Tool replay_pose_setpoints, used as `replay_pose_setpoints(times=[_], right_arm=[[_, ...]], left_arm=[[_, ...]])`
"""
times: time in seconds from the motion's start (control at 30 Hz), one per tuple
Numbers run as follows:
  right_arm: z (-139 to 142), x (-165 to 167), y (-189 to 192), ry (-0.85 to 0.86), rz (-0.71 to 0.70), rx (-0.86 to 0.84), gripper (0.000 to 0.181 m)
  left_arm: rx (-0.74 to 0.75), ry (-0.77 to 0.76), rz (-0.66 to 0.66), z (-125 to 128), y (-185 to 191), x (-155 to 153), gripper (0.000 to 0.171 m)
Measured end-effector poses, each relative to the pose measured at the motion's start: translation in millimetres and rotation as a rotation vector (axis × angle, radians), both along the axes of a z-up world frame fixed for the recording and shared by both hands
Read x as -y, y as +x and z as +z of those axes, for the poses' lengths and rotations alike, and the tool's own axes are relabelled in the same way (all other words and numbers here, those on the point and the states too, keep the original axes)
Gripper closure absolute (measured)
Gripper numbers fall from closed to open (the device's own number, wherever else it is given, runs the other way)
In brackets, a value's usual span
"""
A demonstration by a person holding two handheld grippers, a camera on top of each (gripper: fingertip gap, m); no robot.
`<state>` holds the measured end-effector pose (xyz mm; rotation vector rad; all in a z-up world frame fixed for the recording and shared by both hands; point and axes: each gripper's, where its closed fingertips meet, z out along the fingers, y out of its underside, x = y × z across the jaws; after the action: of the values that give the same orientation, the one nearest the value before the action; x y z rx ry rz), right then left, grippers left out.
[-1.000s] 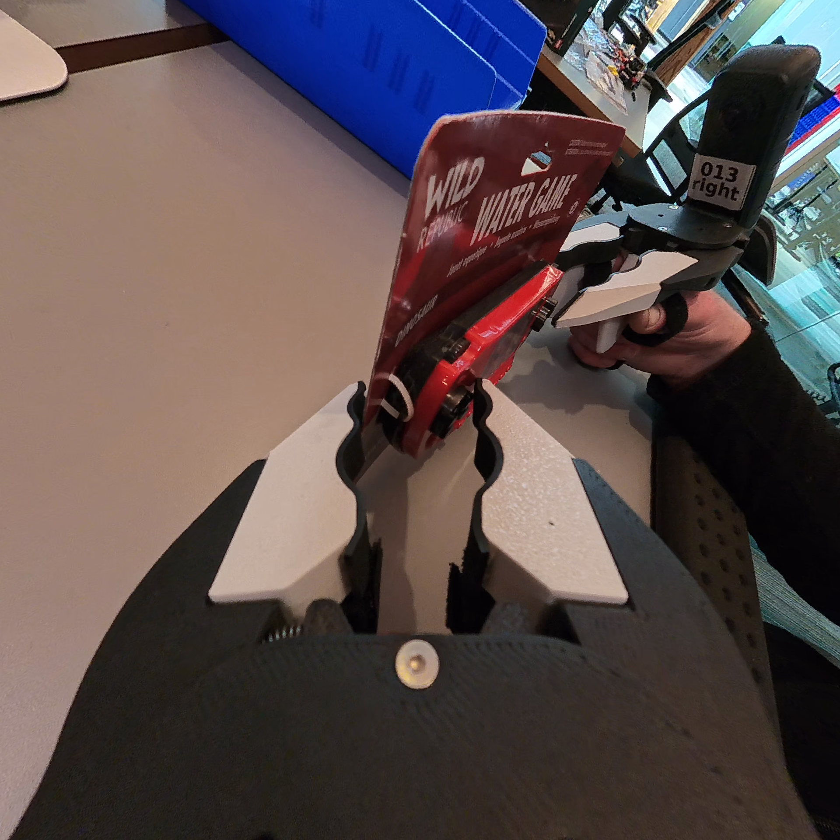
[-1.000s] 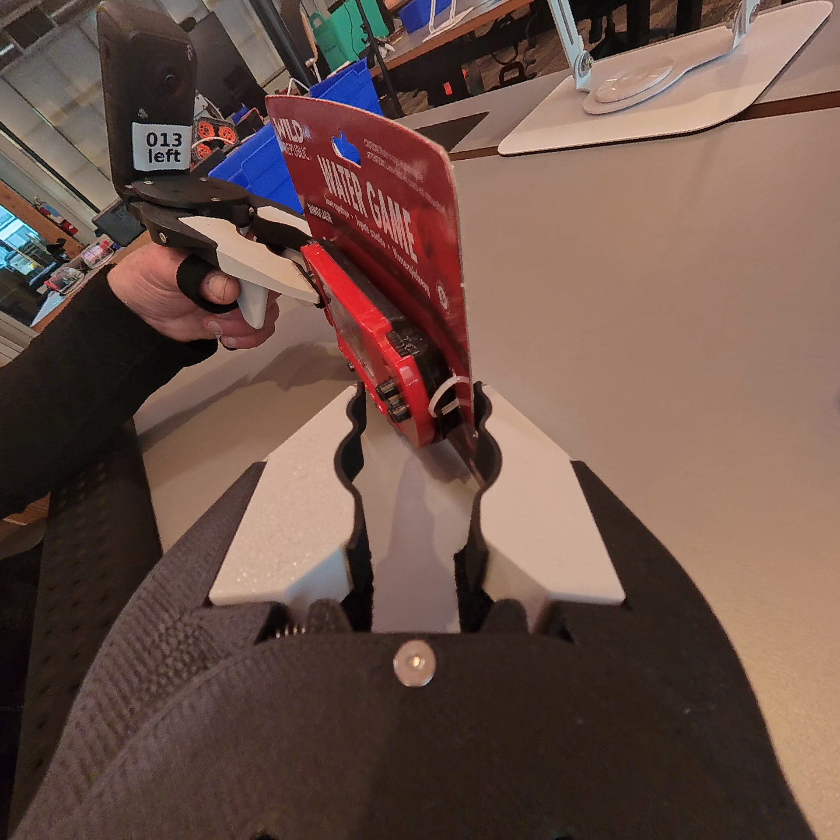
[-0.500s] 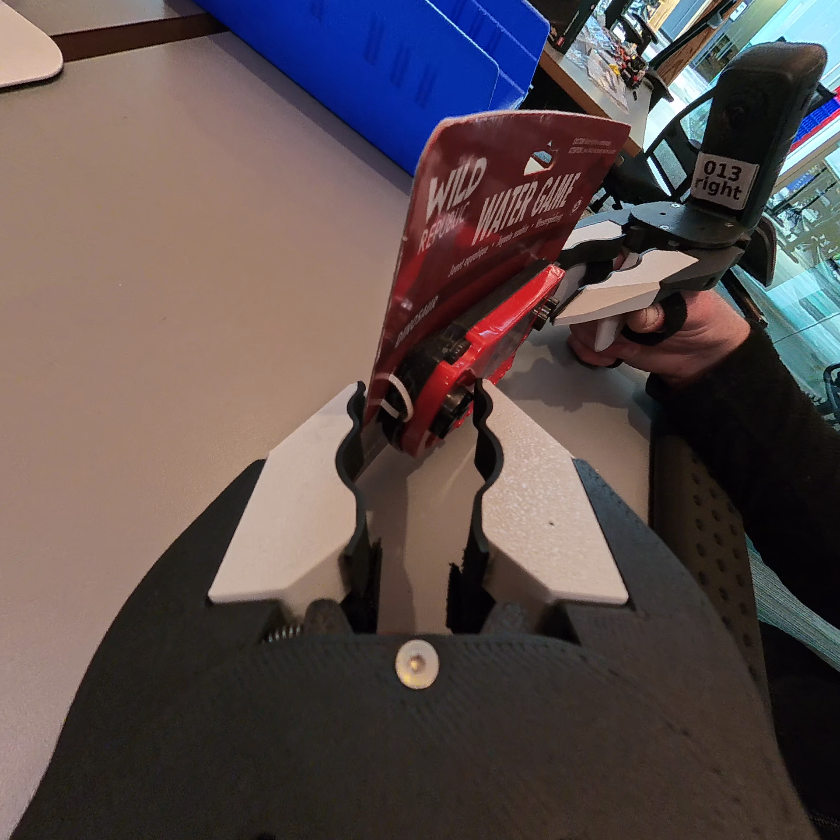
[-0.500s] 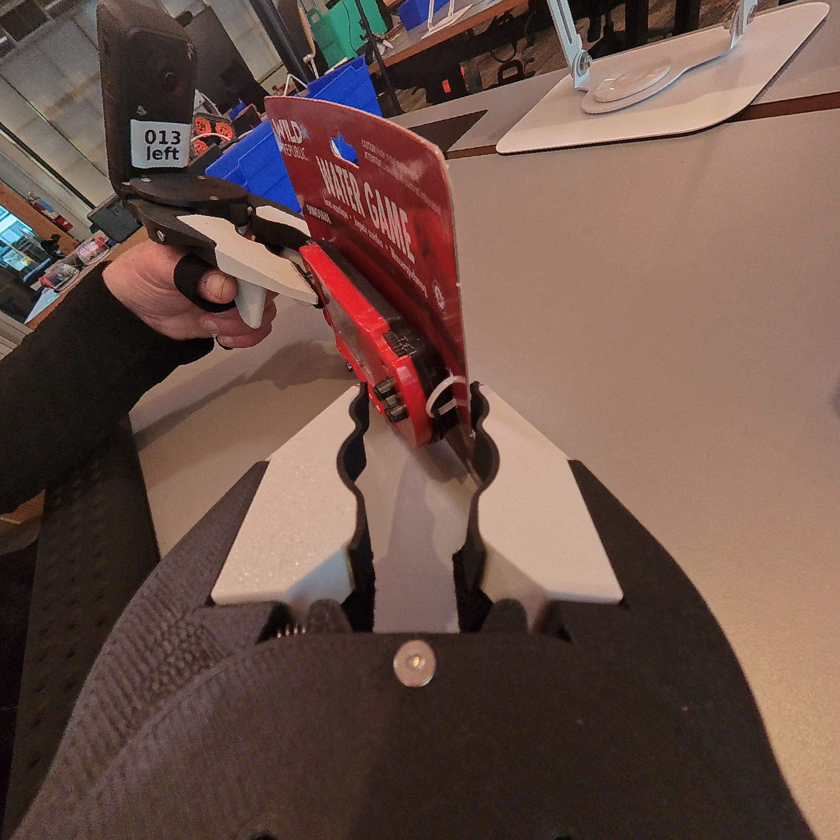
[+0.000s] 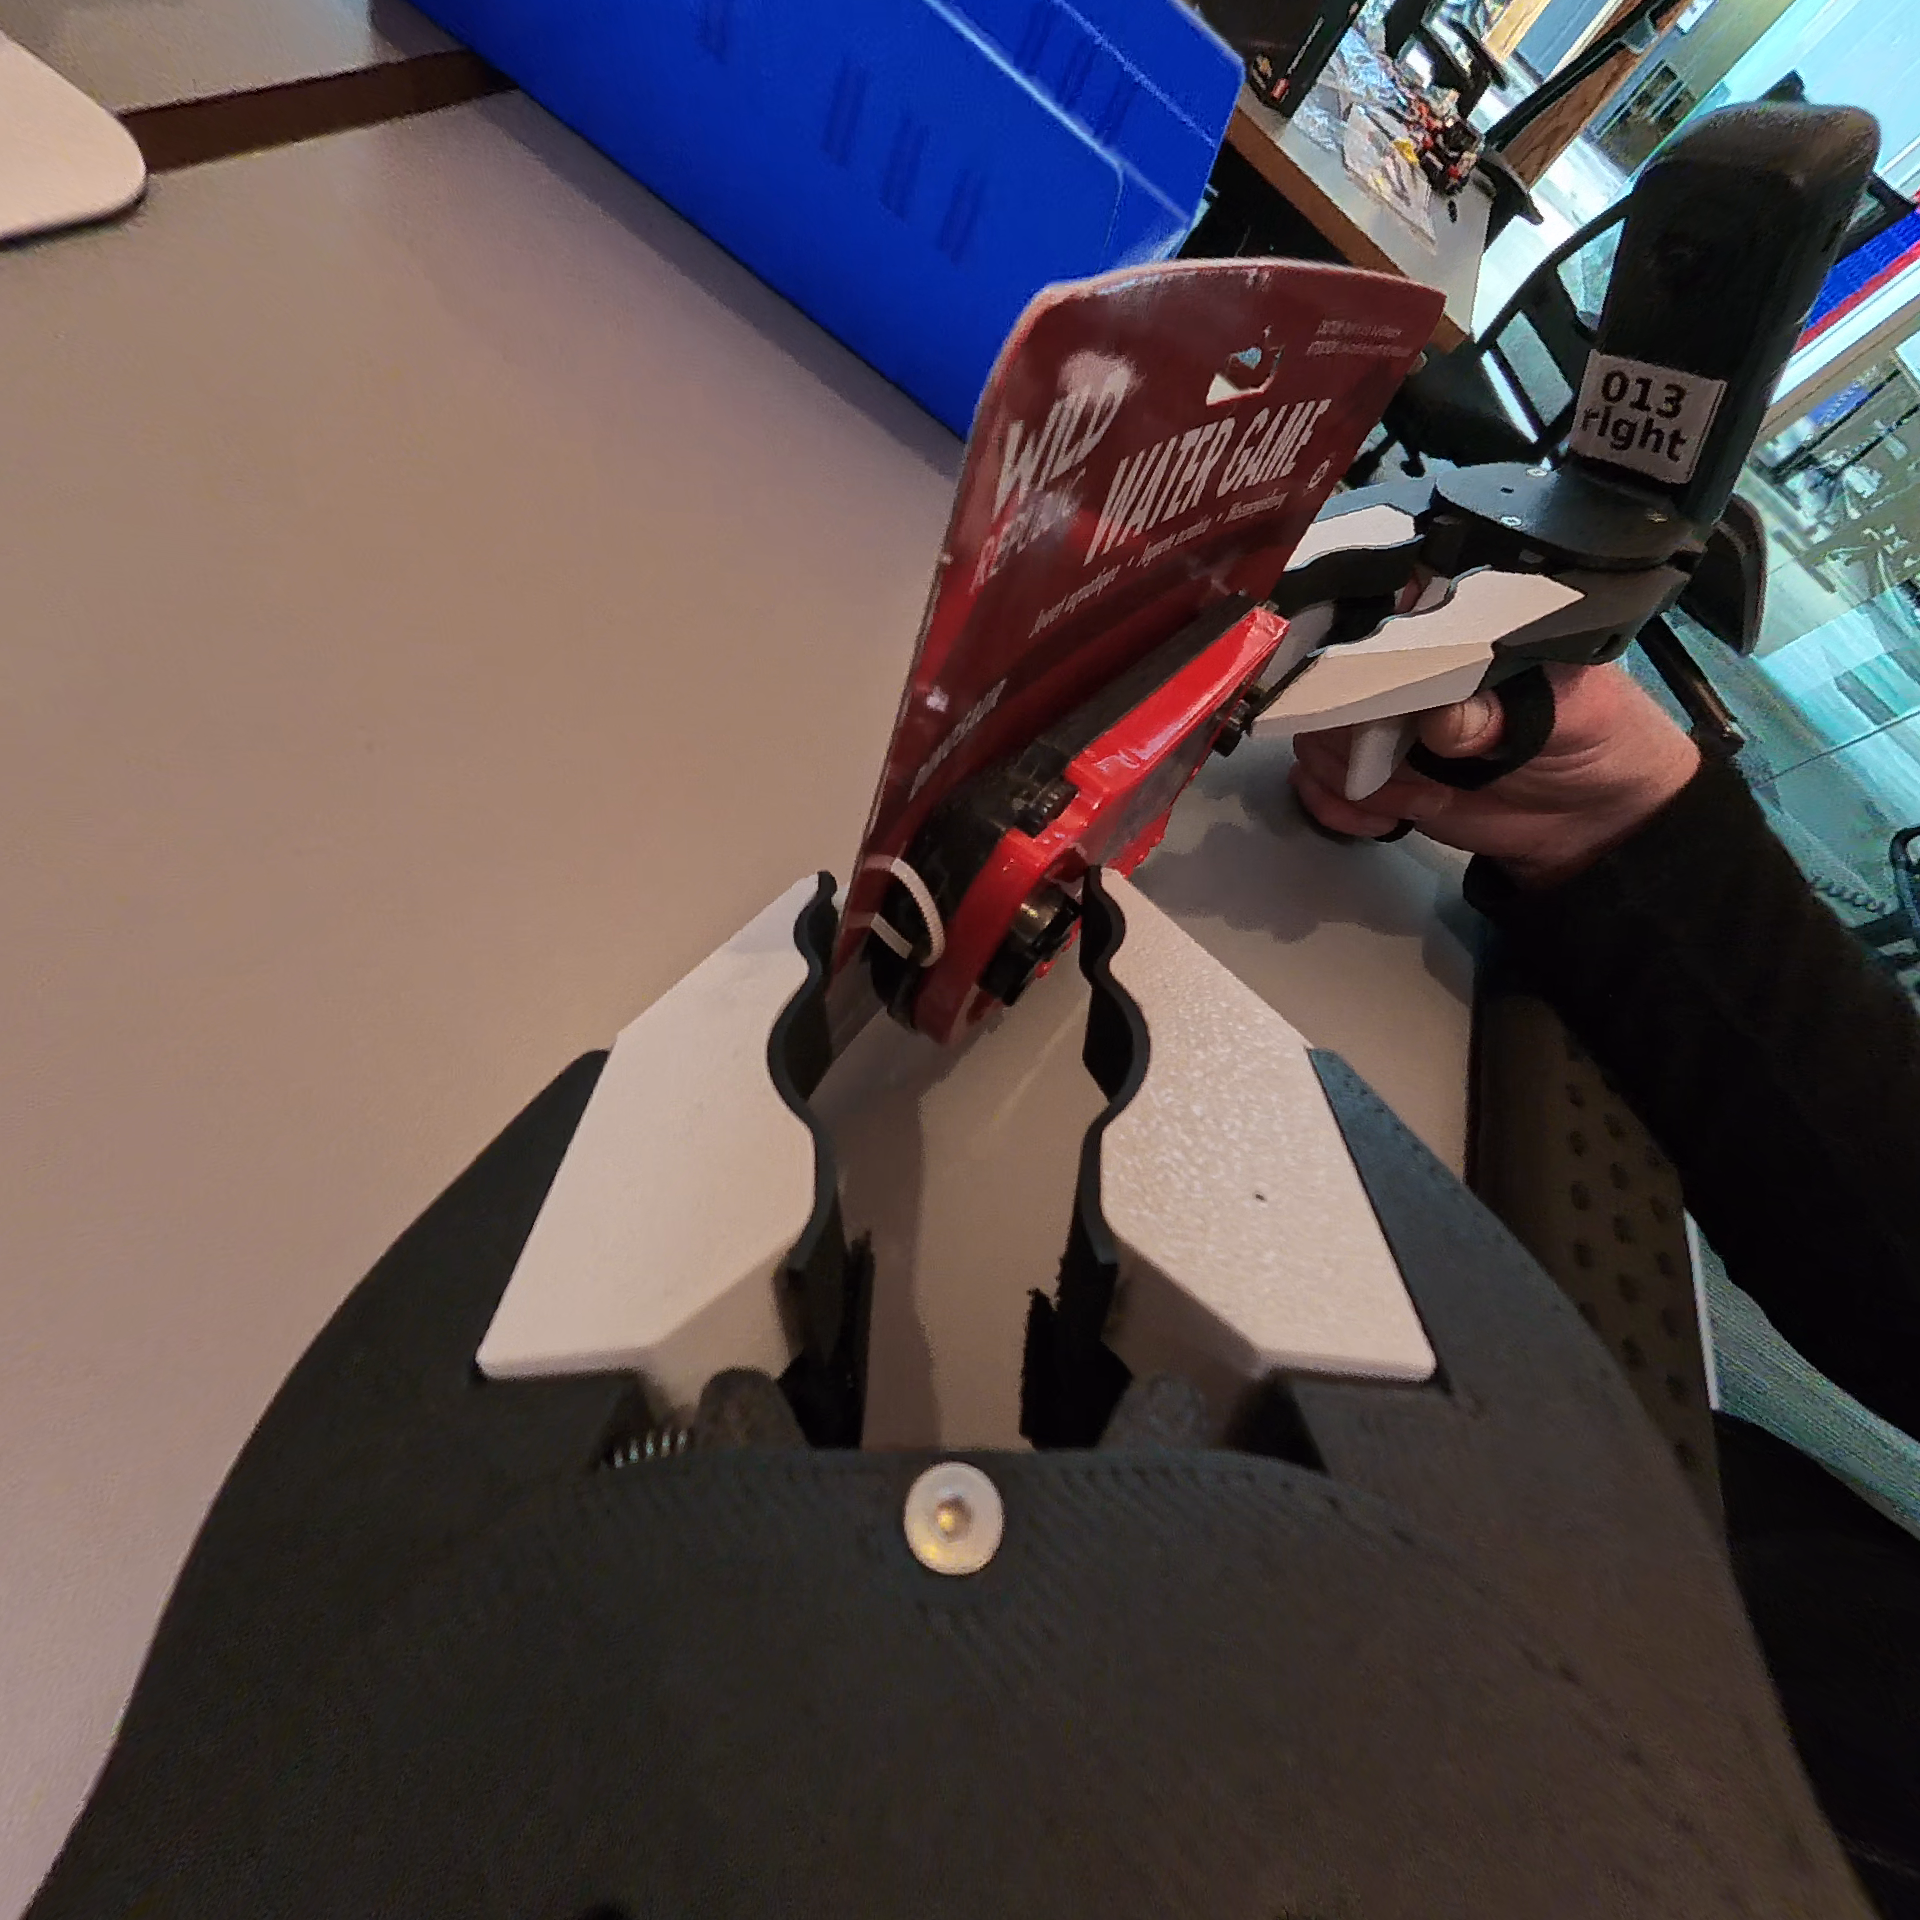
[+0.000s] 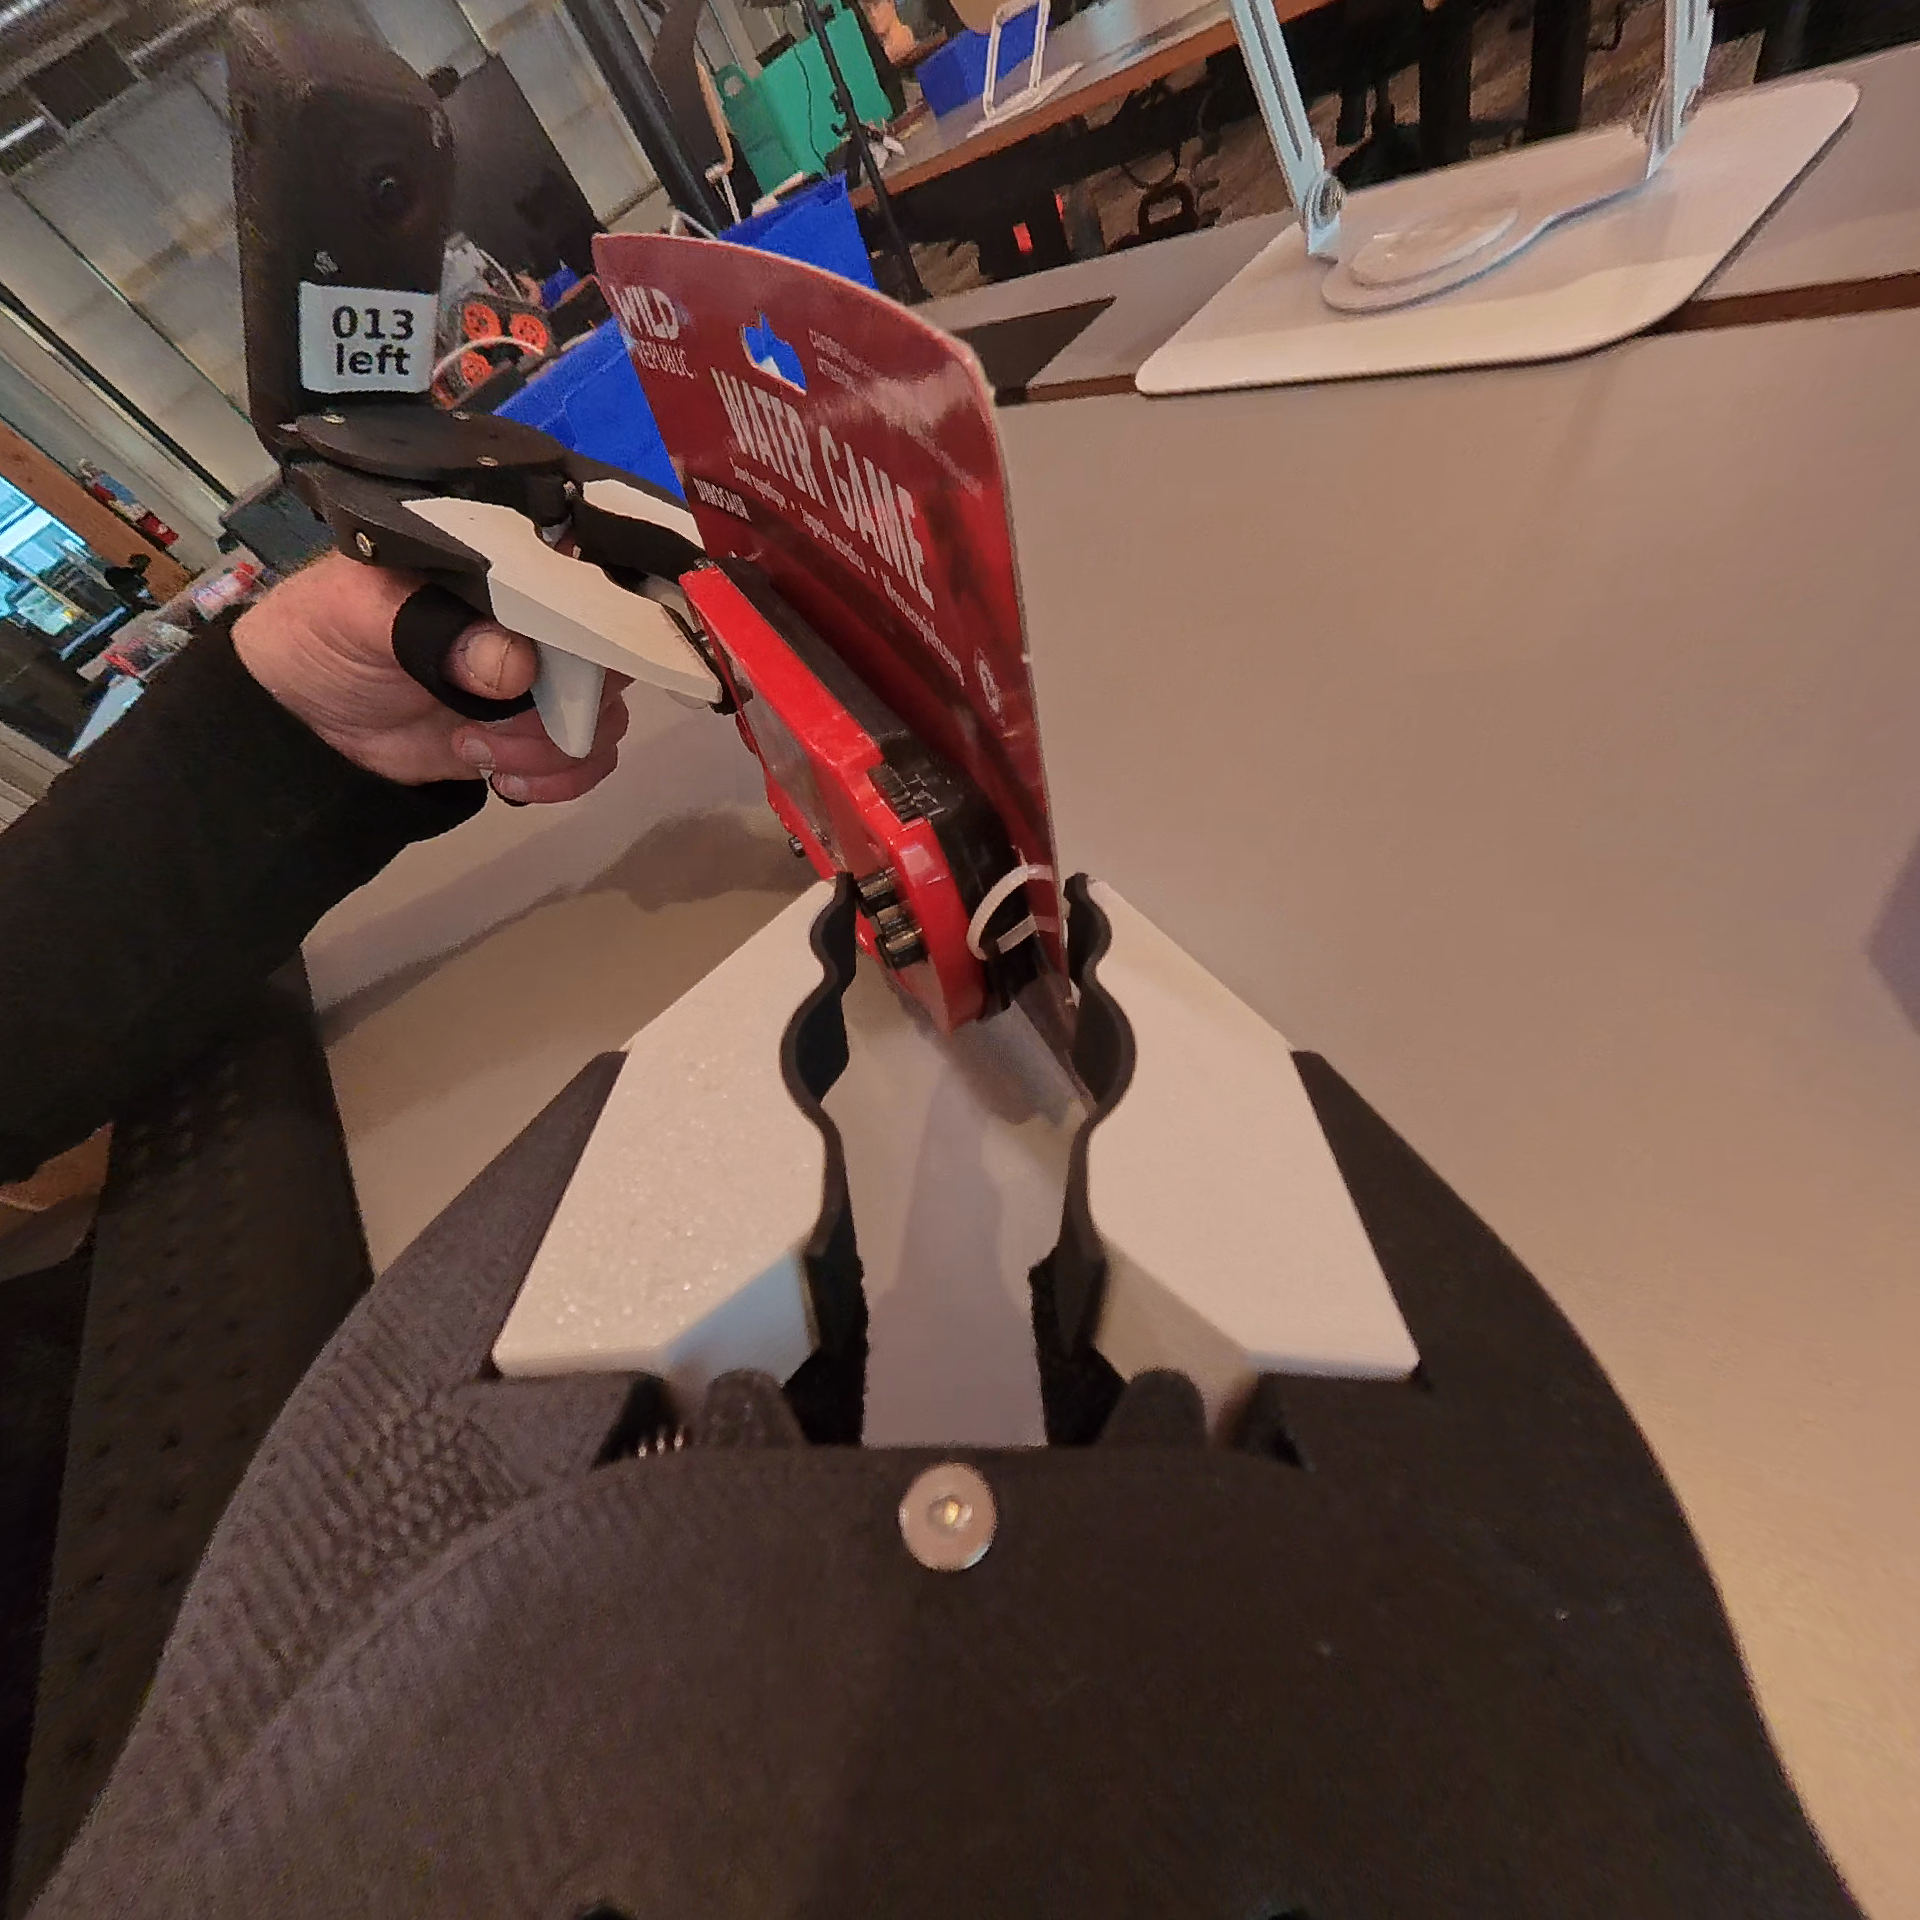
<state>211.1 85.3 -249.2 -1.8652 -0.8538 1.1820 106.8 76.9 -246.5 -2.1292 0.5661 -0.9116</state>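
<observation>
A red toy game on a dark red backing card [image 5: 1132,582] is held upright just above the grey table [image 5: 416,623]. My left gripper [image 5: 956,914] is shut on its near end: one finger presses the card, the other the red plastic case [image 5: 1132,769]. My right gripper [image 6: 956,914] is shut on the opposite end of the same toy package [image 6: 873,582]. Each gripper also shows in the other's view, the right gripper in the left wrist view [image 5: 1278,665] and the left gripper in the right wrist view [image 6: 696,644], each held by a hand in a black sleeve.
A blue bin [image 5: 831,135] stands on the table beyond the package. A white flat stand base [image 6: 1455,281] sits at the far side, also in the left wrist view [image 5: 52,156]. A black perforated chair back [image 5: 1590,1195] lies by the table edge. Cluttered benches stand behind.
Both grippers keep their hold on the toy package. The package and both views have shifted only slightly.
</observation>
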Motion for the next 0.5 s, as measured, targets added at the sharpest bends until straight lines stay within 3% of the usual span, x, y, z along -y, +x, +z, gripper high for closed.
replay_pose_setpoints(times=[0.27,0.37,0.43,0.5], right_arm=[[11.4,-8.8,-4.4,0.059,-0.011,0.076,0.143],[-10.5,-11.7,-9.8,0.03,0.006,0.142,0.143],[-10.1,-10.8,-11.0,0.019,0.012,0.124,0.143],[-11.9,-11.9,-11.0,0.034,0.009,0.145,0.142]], left_arm=[[0.034,0.035,0.001,6.3,-4.2,-6.7,0.127],[0.028,-0.016,0.014,-18.3,-8.7,-8.9,0.126],[0.1,-0.031,0.025,-19.4,-9.5,-9.6,0.126],[0.064,-0.024,0.013,-20.3,-9.3,-9.2,0.126]])
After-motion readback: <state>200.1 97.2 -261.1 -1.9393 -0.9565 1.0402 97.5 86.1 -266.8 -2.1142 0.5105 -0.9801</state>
